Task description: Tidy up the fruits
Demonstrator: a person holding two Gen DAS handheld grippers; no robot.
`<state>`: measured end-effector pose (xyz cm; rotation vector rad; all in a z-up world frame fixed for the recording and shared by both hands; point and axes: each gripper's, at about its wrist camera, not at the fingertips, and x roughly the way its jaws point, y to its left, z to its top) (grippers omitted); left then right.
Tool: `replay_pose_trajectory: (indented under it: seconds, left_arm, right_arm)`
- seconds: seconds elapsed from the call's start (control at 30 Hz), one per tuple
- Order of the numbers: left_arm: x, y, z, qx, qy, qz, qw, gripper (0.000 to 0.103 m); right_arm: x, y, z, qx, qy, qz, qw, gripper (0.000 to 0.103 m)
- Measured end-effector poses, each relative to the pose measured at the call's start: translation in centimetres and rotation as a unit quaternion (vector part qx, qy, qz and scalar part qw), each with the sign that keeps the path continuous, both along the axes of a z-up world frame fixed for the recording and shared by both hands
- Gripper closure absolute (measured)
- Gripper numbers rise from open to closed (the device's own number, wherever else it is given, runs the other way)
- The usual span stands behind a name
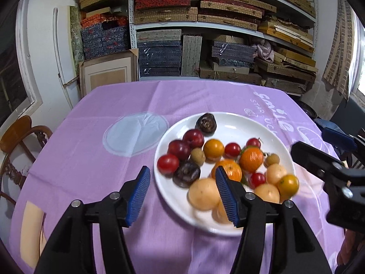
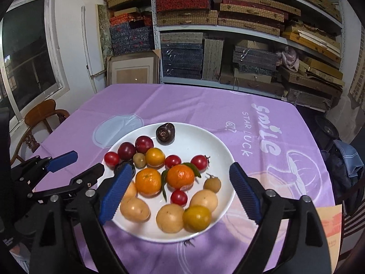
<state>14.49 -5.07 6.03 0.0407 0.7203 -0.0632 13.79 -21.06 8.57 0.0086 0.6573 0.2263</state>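
Note:
A white plate (image 2: pixel 205 137) (image 1: pixel 230 123) on the purple tablecloth holds many fruits: two tangerines (image 2: pixel 180 176) (image 1: pixel 251 159), red tomatoes (image 2: pixel 199 162), dark red plums (image 2: pixel 144 143), pale yellow round fruits (image 2: pixel 170 218), small brown longans (image 2: pixel 212 184), yellow-orange fruits (image 2: pixel 155 157) and dark purple fruits (image 2: pixel 165 133). My left gripper (image 1: pixel 182 196) is open and empty, hovering over the plate's near left rim. My right gripper (image 2: pixel 180 194) is open and empty, above the plate's near half. Each gripper shows in the other's view (image 1: pixel 319 164) (image 2: pixel 68 171).
The purple tablecloth (image 2: pixel 205 105) carries white "smile" lettering at the right. A wooden chair (image 2: pixel 43 114) stands at the table's left. Shelves of stacked boxes (image 2: pixel 228 34) stand behind the table. A paper sheet (image 2: pixel 332 223) lies at the near right edge.

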Motion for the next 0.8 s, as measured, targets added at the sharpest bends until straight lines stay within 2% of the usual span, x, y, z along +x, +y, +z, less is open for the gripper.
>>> replay_pose_trajectory:
  seconds: [0.17, 0.37, 0.63, 0.7, 0.8]
  left_arm:
    - [-4.6, 0.1, -1.4, 0.012, 0.003, 0.007, 0.9999, 0.038]
    - [-8.5, -0.2, -3.1, 0.03, -0.002, 0.003, 0.9995, 0.033]
    - [-10.0, -0.4, -4.4, 0.03, -0.005, 0.001, 0.9995, 0.029]
    - [-9.9, -0.3, -4.6, 0.026, -0.003, 0.003, 0.9997, 0.021]
    - [-9.6, 0.0, -5.0, 0.018, 0.006, 0.005, 0.9998, 0.019]
  right_arm:
    - [-5.9, -0.8, -2.4, 0.016, 0.008, -0.019, 1.0, 0.008]
    - [-9.9, -1.4, -5.7, 0.03, 0.023, -0.045, 0.998, 0.004]
    - [-10.4, -1.5, -7.5, 0.01, 0.023, -0.061, 0.998, 0.004]
    - [-10.1, -1.5, -7.5, 0.006, 0.024, -0.064, 0.998, 0.004]
    - [-9.8, -1.3, -7.8, -0.003, 0.028, -0.063, 0.998, 0.004]
